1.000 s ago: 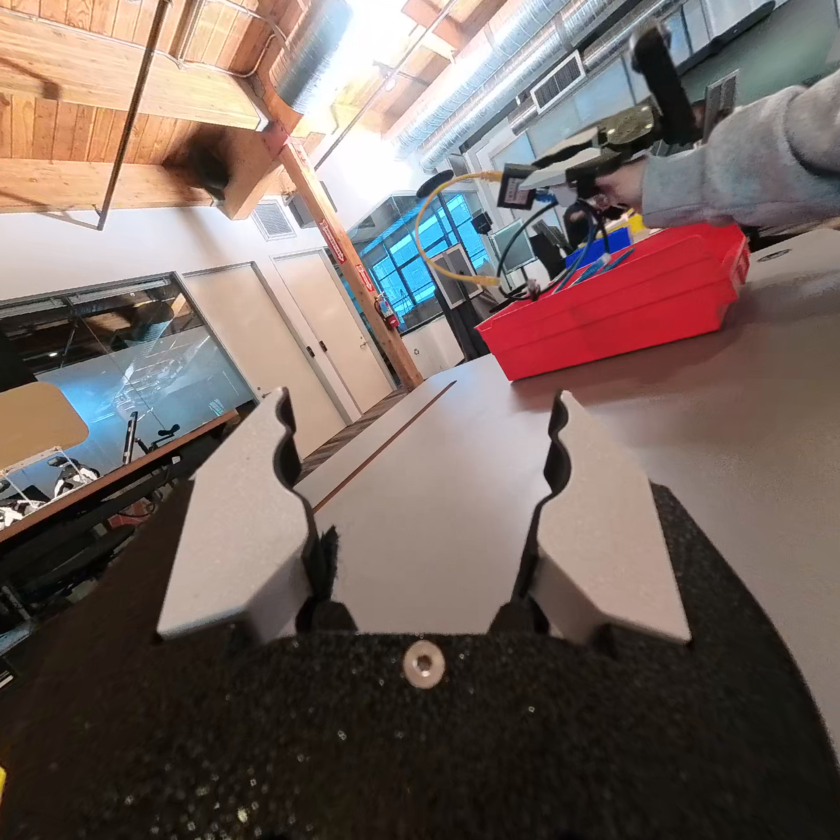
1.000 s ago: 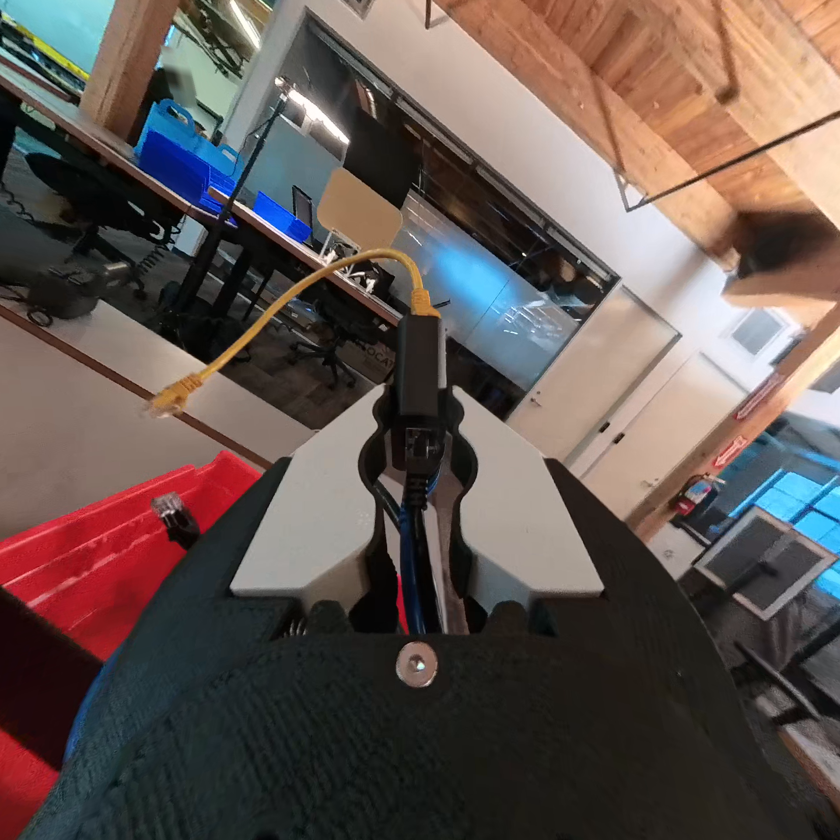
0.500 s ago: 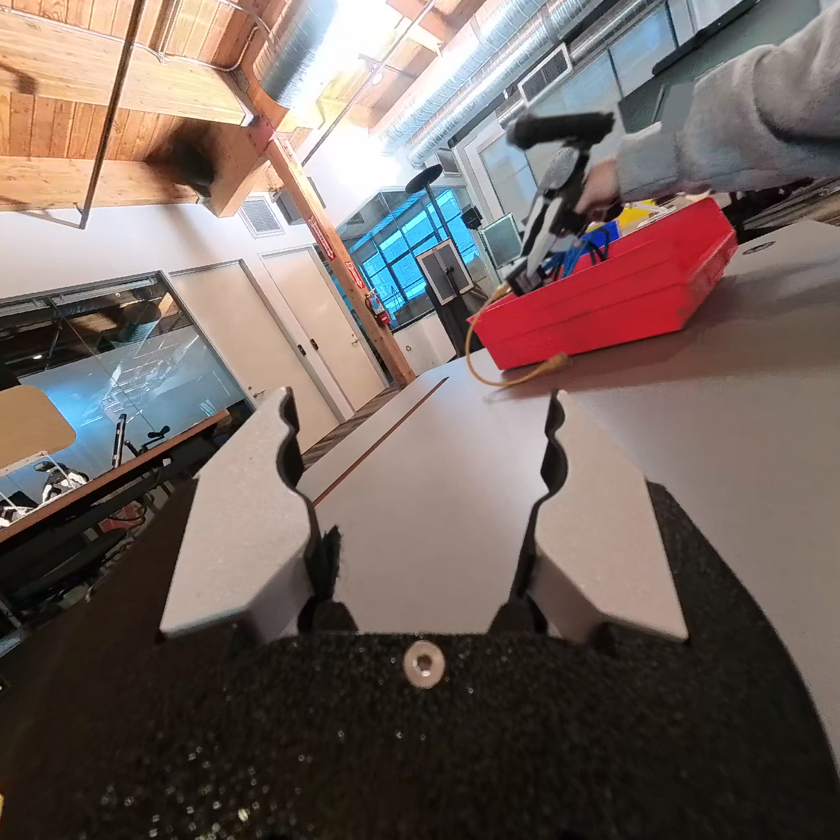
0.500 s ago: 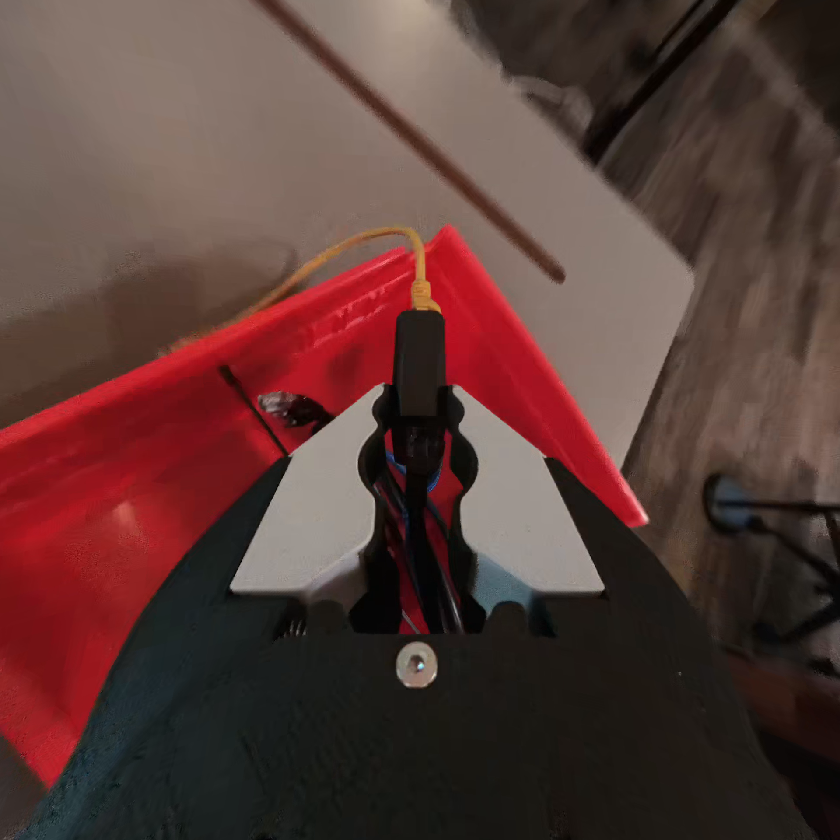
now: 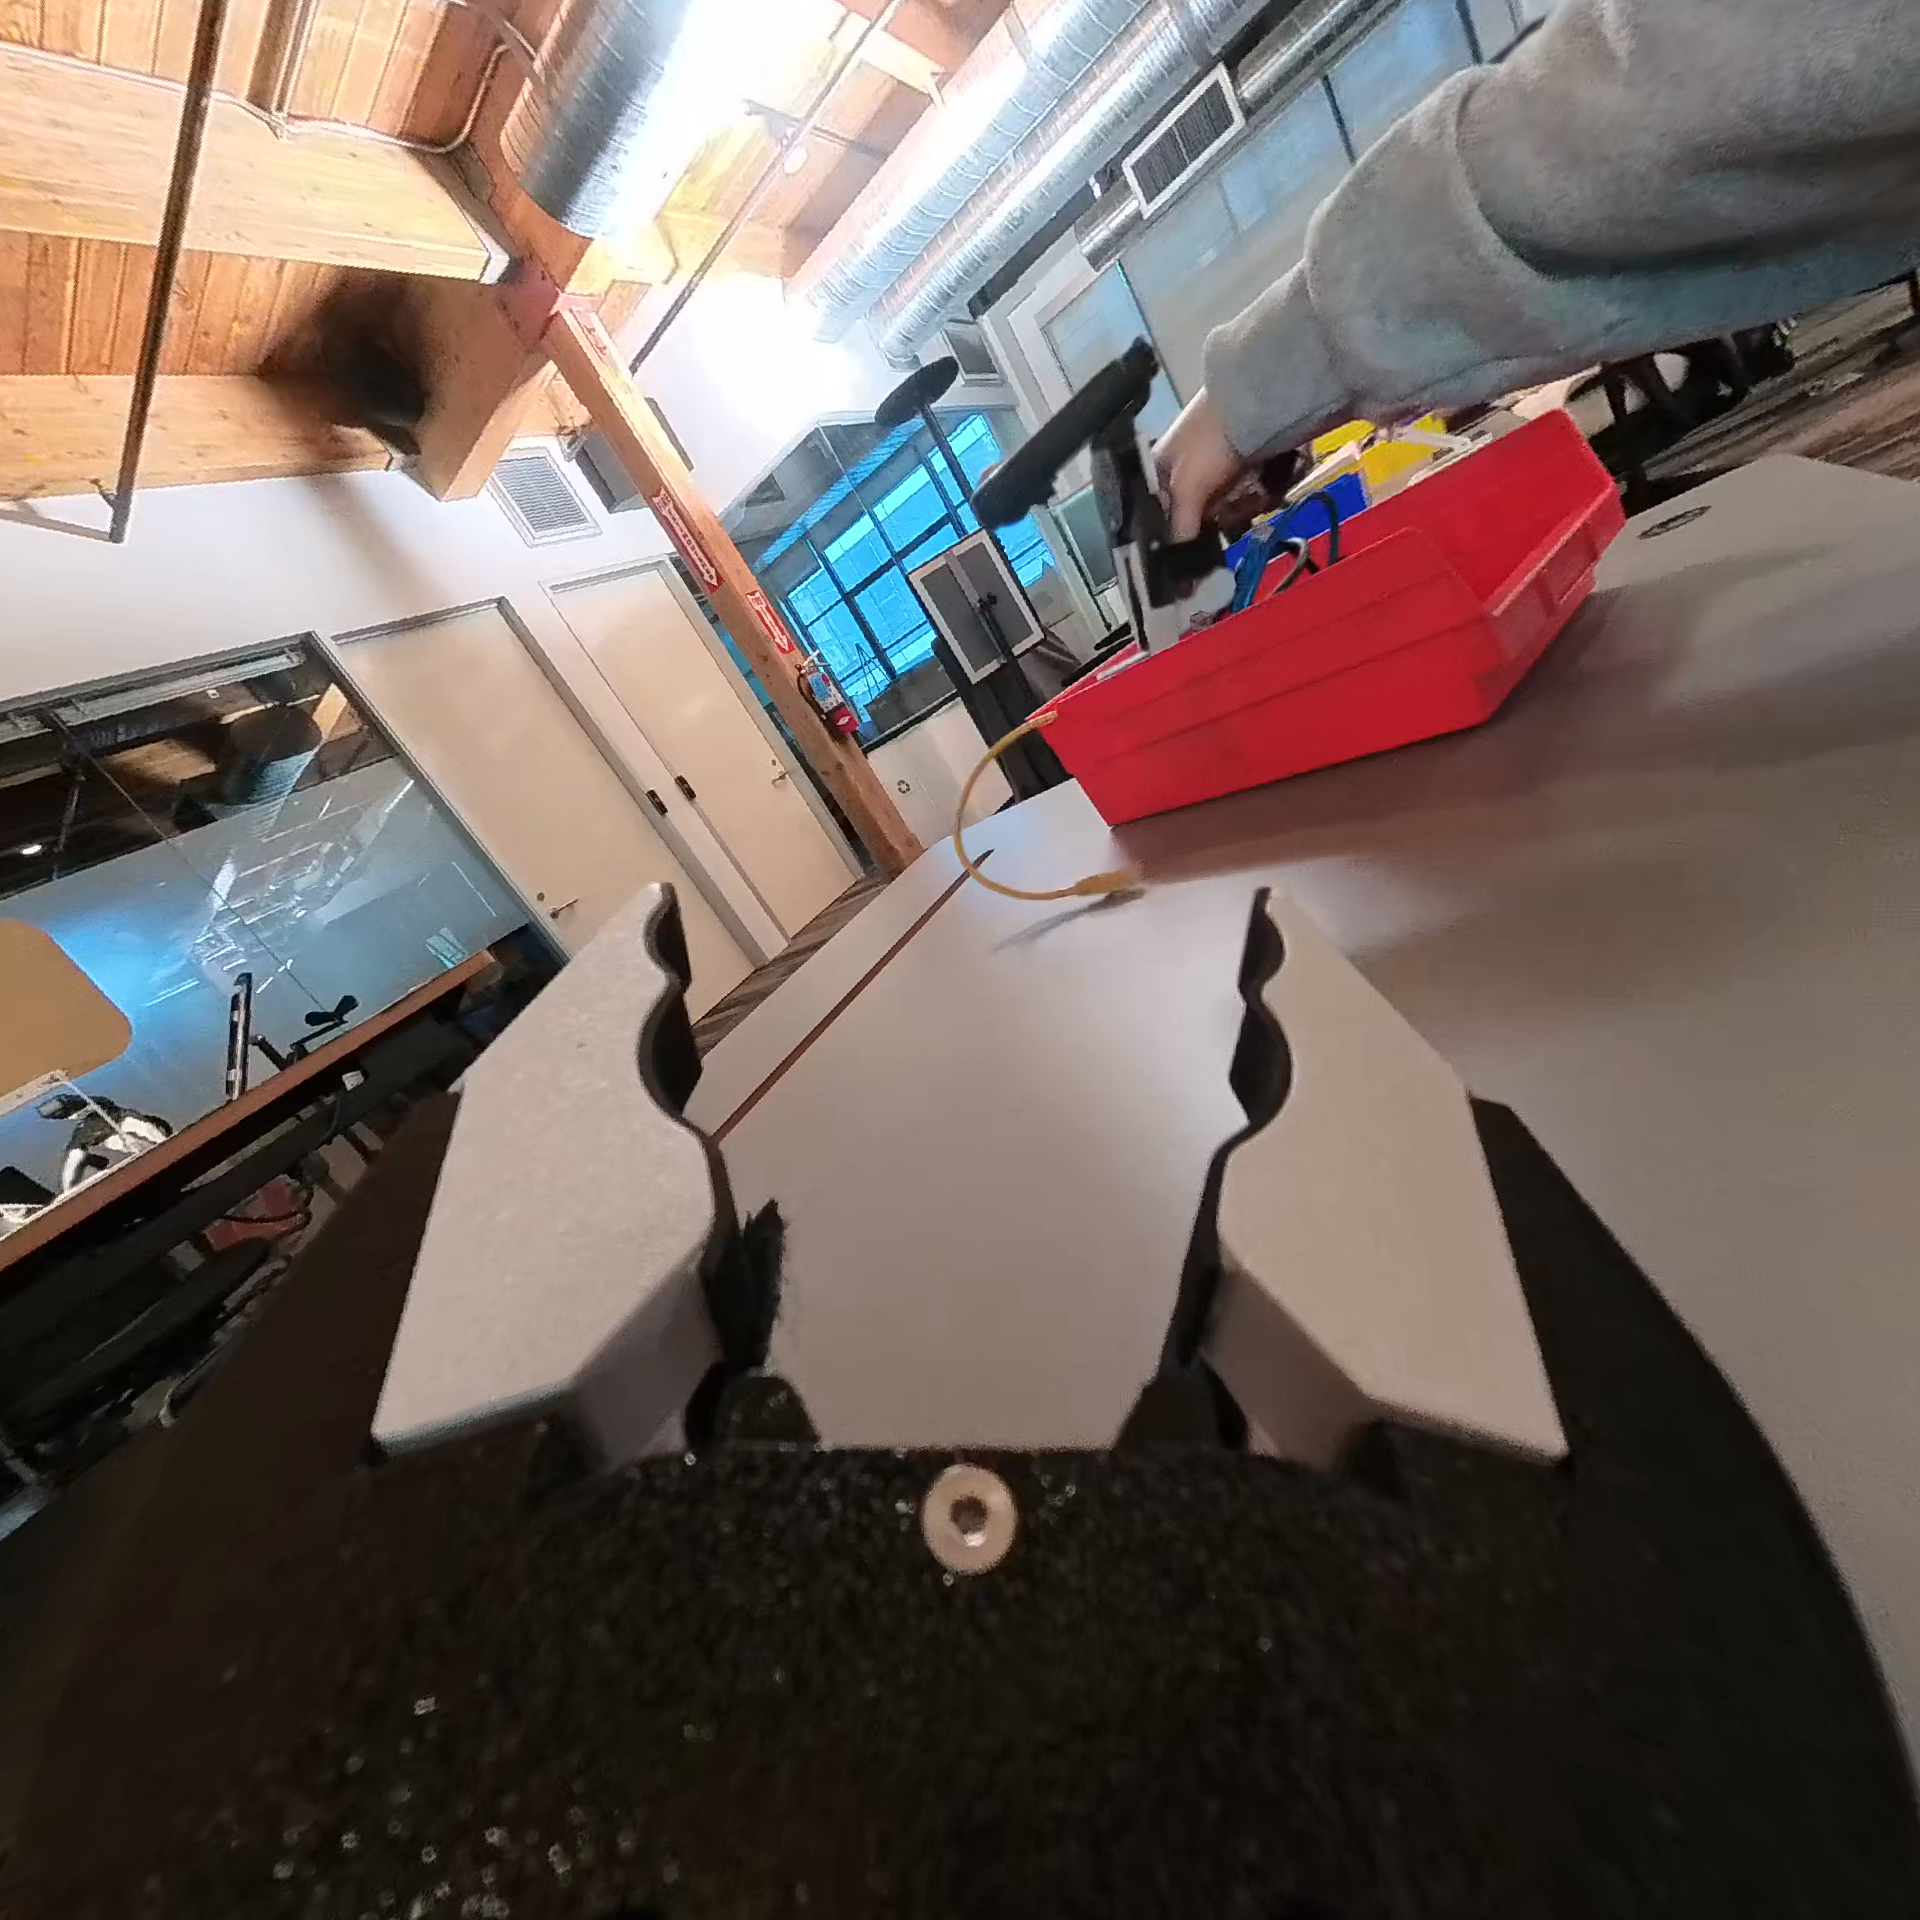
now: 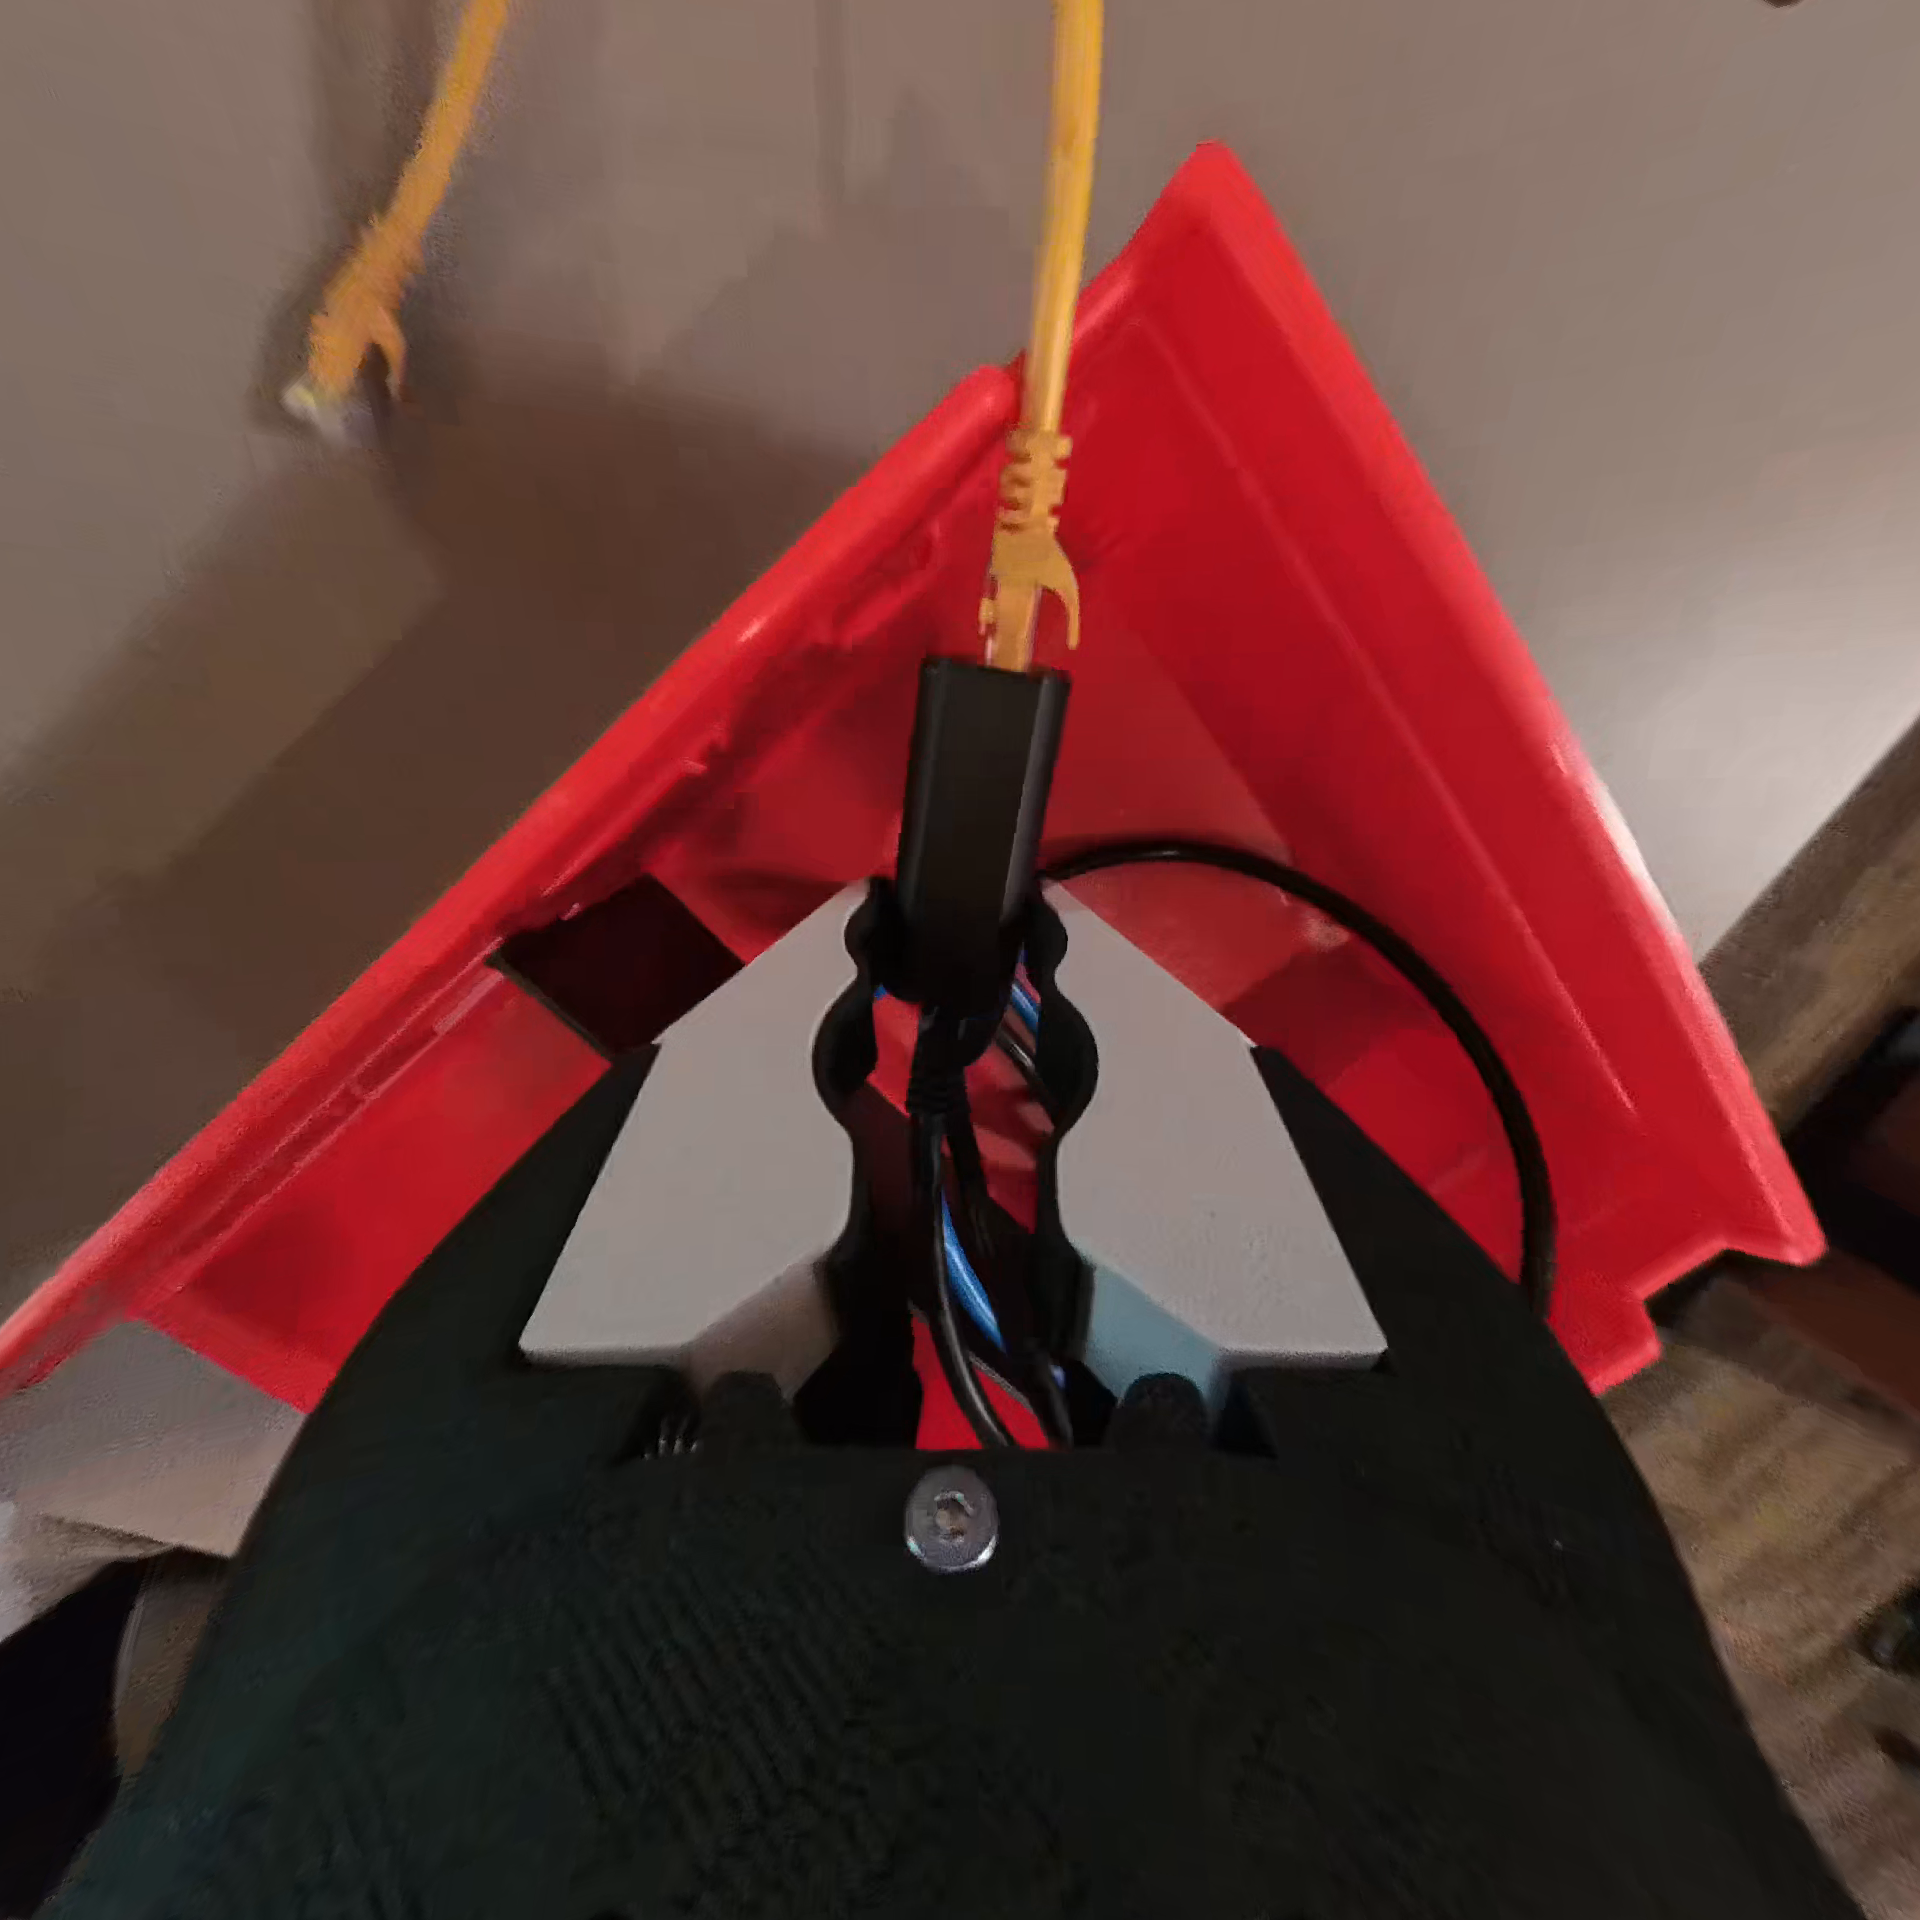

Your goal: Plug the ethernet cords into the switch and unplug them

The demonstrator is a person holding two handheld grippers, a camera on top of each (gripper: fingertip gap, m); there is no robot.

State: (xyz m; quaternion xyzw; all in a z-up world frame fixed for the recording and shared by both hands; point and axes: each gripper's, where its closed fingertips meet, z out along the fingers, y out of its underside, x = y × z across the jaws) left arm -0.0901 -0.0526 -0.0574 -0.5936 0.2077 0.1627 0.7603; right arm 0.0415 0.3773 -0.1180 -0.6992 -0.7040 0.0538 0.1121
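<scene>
My right gripper (image 6: 961, 914) is shut on a small black switch (image 6: 977, 790) and points down into a red bin (image 6: 1351, 727). A yellow ethernet cord (image 6: 1060, 208) is plugged into the switch's far end and runs out over the bin's corner. Its free plug (image 6: 348, 353) lies on the grey table. Black and blue cords (image 6: 951, 1236) hang from the switch's near end between the fingers. My left gripper (image 5: 956, 935) is open and empty, low over the table, well short of the bin (image 5: 1351, 675). The yellow cord (image 5: 971, 821) also shows there.
In the left wrist view a hand in a grey sleeve (image 5: 1507, 208) holds the right gripper (image 5: 1148, 551) over the bin's far end. A black cable (image 6: 1475, 997) loops inside the bin. The grey table (image 5: 1558, 987) has a seam (image 5: 831, 1018) and an edge at left. My right fingertips sit around 45 cm from my left ones.
The right gripper has tipped downward and sunk with the switch into the red bin. The yellow cord's free end has dropped onto the table. The left gripper has barely moved.
</scene>
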